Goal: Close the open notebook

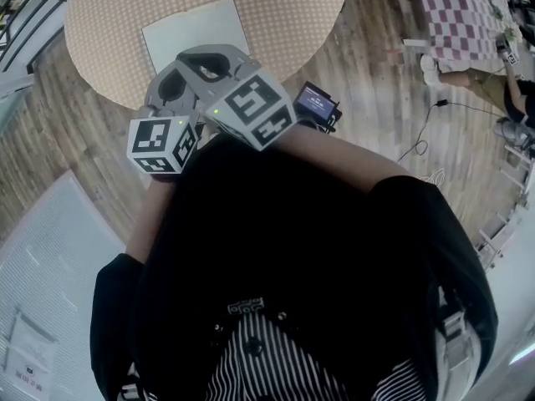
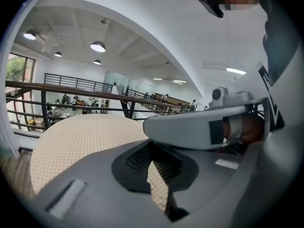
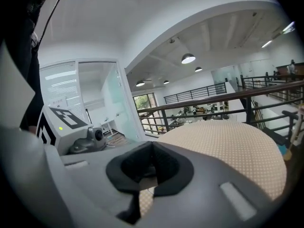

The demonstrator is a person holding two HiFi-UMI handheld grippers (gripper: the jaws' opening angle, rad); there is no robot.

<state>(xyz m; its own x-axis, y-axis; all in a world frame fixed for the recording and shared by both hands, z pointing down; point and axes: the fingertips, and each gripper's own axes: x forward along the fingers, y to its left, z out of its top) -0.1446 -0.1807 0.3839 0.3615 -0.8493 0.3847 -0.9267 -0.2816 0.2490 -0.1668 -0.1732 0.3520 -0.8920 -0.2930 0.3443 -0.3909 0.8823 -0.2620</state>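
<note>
Right gripper (image 1: 213,55) overlaps the notebook (image 1: 188,30), apparently closed, on the table (image 1: 109,19).

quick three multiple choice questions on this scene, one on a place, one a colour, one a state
1. Where does the white notebook lie?
A on the floor
B on the round table
C in a gripper

2. The round table's top is:
A tan
B blue
C black

3. The left gripper is:
A shut, empty
B wide open
C holding a pen

Key: B, the head view shows it flat on the table; A, the cover is tan with dots; A, its jaws meet with nothing between.
</note>
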